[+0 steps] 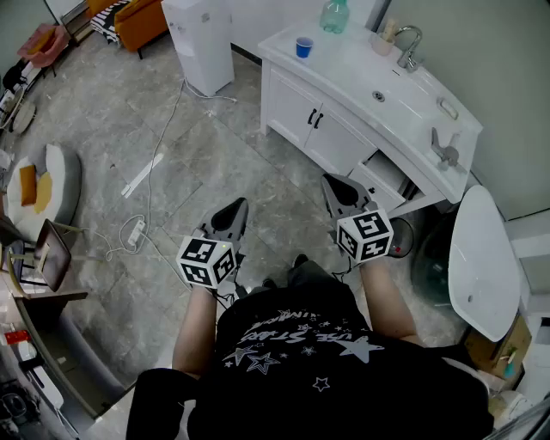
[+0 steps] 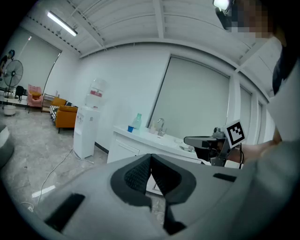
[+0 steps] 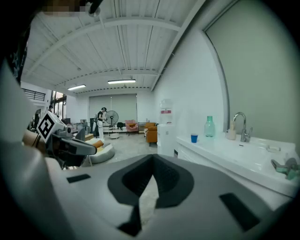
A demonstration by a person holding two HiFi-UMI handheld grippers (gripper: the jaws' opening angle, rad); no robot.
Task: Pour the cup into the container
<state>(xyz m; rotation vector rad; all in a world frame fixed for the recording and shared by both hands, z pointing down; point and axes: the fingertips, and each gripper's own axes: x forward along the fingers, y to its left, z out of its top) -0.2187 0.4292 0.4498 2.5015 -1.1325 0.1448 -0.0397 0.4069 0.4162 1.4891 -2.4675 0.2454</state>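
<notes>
Water dispenser (image 1: 202, 43) stands on the floor at far left. Left gripper (image 1: 230, 216) hangs over the floor, jaws pressed together on nothing. Blue cup (image 1: 304, 46) sits on the white counter (image 1: 348, 70), well ahead of both grippers, with a green bottle (image 1: 334, 15) near it. Right gripper (image 1: 344, 193) is likewise closed and empty, low beside the cabinet

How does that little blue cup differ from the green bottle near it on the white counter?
The blue cup is short and opaque; the green bottle is taller and see-through. The cup is open-topped; the bottle narrows to a neck. Both stand upright on the counter, apart.
</notes>
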